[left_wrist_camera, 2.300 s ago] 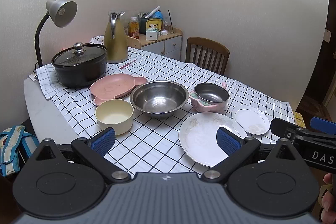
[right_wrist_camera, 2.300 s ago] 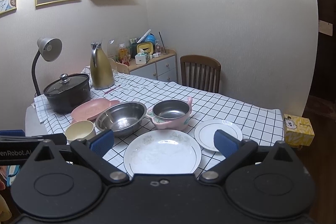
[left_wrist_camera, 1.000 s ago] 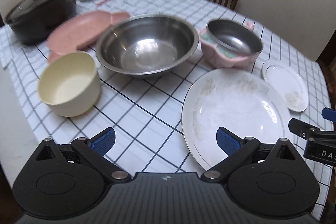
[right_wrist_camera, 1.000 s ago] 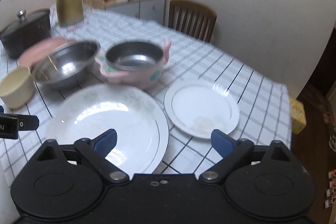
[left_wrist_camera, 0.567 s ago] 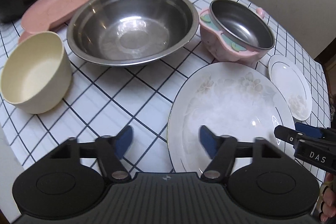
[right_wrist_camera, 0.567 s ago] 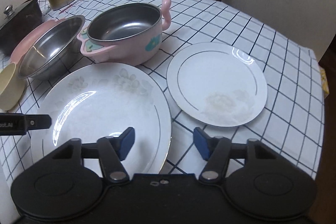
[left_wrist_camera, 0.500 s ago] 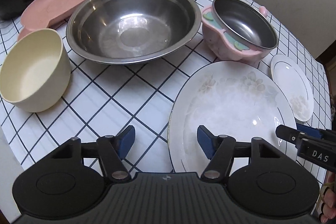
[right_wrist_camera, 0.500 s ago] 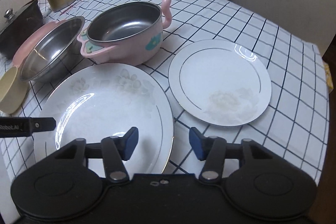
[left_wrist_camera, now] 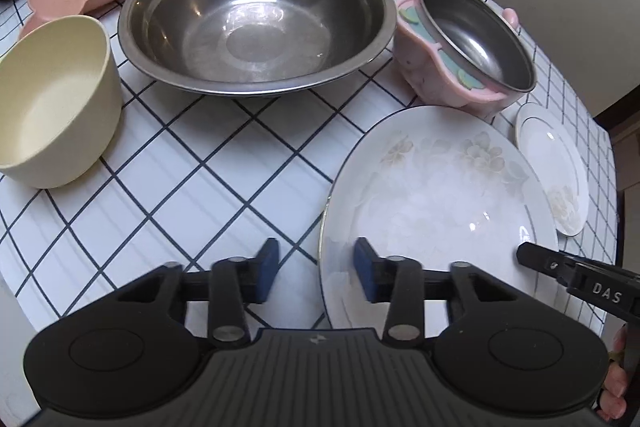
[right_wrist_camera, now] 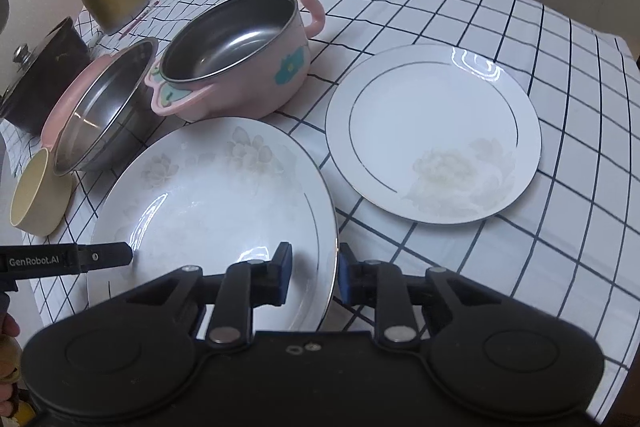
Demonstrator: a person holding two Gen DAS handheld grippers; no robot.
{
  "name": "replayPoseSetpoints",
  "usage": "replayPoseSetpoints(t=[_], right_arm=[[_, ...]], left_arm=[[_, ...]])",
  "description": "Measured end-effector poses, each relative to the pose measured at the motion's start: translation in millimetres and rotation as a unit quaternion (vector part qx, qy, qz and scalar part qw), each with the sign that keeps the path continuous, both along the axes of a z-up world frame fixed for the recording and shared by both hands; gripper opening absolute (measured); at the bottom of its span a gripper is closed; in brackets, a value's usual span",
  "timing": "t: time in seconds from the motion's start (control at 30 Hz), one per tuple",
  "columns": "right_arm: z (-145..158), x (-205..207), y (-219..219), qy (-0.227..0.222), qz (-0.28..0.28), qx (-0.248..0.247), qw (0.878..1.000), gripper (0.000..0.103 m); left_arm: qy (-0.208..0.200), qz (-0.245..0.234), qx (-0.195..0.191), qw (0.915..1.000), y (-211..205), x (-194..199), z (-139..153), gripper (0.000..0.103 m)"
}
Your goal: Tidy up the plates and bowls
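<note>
The surface (left_wrist_camera: pixel 224 163), under a checked cloth, carries all the dishes in one loose cluster, so each can be reached from the near edge. The steel mixing bowl (left_wrist_camera: pixel 256 15) sits at the back, widest of the lot and a likely base for nesting. In front of it lies the large floral plate (right_wrist_camera: pixel 212 195), flat on the cloth with its near rim toward both tools; that low rim is the only part a pinch can take. The small plate (right_wrist_camera: pixel 432 135) lies just beside it on the right, apart from it. The pink pot (right_wrist_camera: pixel 240 67) stands behind the two plates, and the cream bowl (left_wrist_camera: pixel 52 99) at the left.

The left gripper (left_wrist_camera: pixel 316 269) straddles the large plate's left rim, one of its fingers inside the plate and one outside. The right gripper (right_wrist_camera: pixel 314 273) straddles the right rim likewise. Both pairs of fingers have just been closing and are narrowed around the rim, but a gap shows on each side, so neither pinches yet. A grip on opposite edges would probably keep the plate level when lifted.
</note>
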State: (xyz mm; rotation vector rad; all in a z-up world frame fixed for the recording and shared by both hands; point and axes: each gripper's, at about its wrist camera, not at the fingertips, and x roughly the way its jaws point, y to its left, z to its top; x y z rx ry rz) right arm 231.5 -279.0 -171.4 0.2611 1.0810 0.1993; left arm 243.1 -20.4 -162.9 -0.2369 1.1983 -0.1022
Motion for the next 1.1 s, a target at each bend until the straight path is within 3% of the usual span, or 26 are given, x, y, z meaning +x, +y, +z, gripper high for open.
replayPoseSetpoints(t=[0.13,0.43,1.1], right_arm=[[-1,0,-2,0.004,-0.006,0.006,1.0,0.021],[1,-15,-5,0.012,-0.016,0.027,0.999,0.014],[13,-121,34,0.026,0.044,0.037,0.998,0.013]], left_arm=[[0.0,-0.01,-0.011,0.9999,-3,0,1,0.016],[-0.004,-0.019,-0.002,0.9998,1,-16,7,0.016],[0.001,-0.004,-0.008,1.0,53,-131,18,0.016]])
